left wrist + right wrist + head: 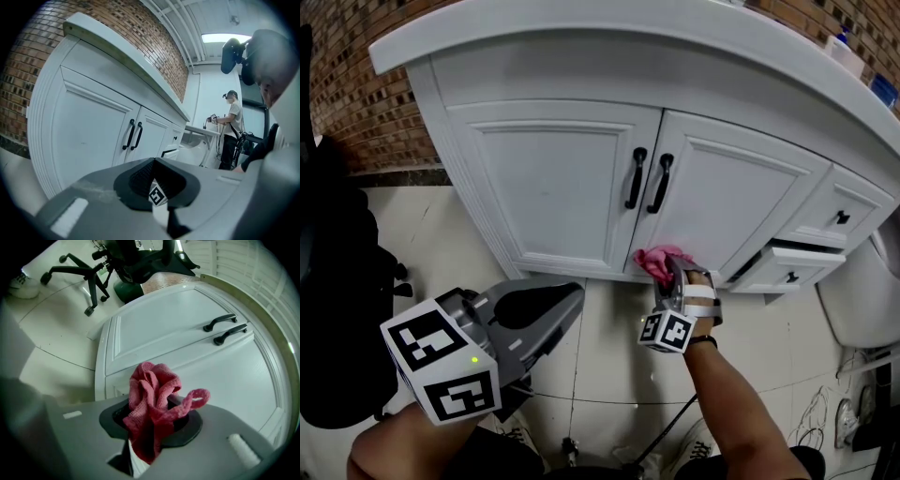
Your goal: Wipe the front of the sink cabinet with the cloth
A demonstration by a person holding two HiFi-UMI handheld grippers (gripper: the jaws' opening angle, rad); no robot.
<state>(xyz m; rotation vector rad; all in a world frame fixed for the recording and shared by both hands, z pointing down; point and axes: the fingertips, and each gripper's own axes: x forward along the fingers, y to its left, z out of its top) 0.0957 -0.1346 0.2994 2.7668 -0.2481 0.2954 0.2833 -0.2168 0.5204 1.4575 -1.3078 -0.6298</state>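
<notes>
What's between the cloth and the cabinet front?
Nothing visible. The right gripper holds the pink cloth at the bottom edge of the right door; the handles sit higher up and the open drawer lies off to the side.

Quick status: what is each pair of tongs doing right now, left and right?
Left tongs: closed, nothing held.
Right tongs: closed on the pink cloth.

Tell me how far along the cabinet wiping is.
Done: right claw is shut on the pink cloth. In hand: cloth sits at the right door's bottom edge. Left: the cabinet front shows no wipe marks, so coverage can't be judged; left claw is shut, idle.
</notes>
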